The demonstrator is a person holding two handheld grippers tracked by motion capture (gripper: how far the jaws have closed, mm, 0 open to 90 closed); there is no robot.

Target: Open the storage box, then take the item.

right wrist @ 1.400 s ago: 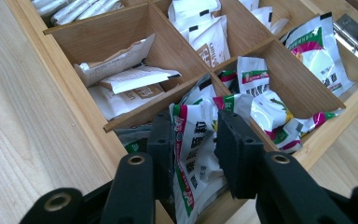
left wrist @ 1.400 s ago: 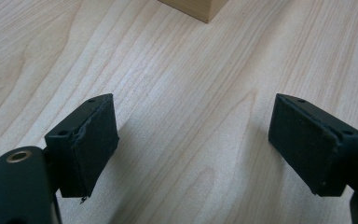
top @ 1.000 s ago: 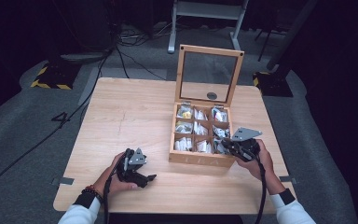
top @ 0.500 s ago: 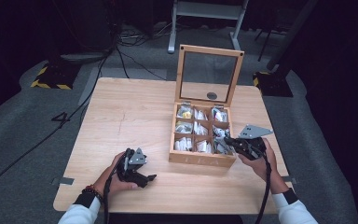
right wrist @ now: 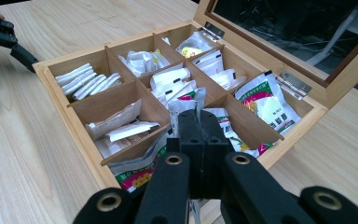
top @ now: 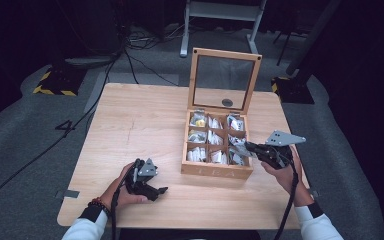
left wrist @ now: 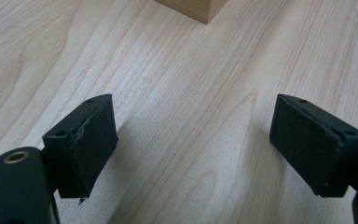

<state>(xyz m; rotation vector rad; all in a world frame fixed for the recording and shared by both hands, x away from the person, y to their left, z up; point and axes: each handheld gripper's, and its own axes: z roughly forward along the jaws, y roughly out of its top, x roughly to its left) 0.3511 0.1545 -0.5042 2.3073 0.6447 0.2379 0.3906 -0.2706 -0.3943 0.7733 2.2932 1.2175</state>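
A wooden box (top: 215, 173) with several compartments of sachets stands on the table, its glass lid (top: 224, 80) raised. My right gripper (top: 248, 146) hovers over the box's near right compartments. Its jaws are shut (right wrist: 199, 122) on the edge of a white printed sachet (right wrist: 182, 103), which rises just above the other packets. My left gripper (top: 160, 192) rests on the table left of the box. Its jaws stand open (left wrist: 193, 144) with only bare wood between them. The box corner (left wrist: 191, 7) lies ahead of it.
The box (right wrist: 81, 135) holds white paper sachets on the left and printed foil packets (right wrist: 265, 100) on the right. The lid (right wrist: 307, 28) stands upright behind it. The left gripper's fingers (right wrist: 4, 37) show beyond the box. The table's front edge (top: 180, 222) is near both forearms.
My right gripper has drifted a little up and to the right, jaws still shut. The left gripper has not moved.
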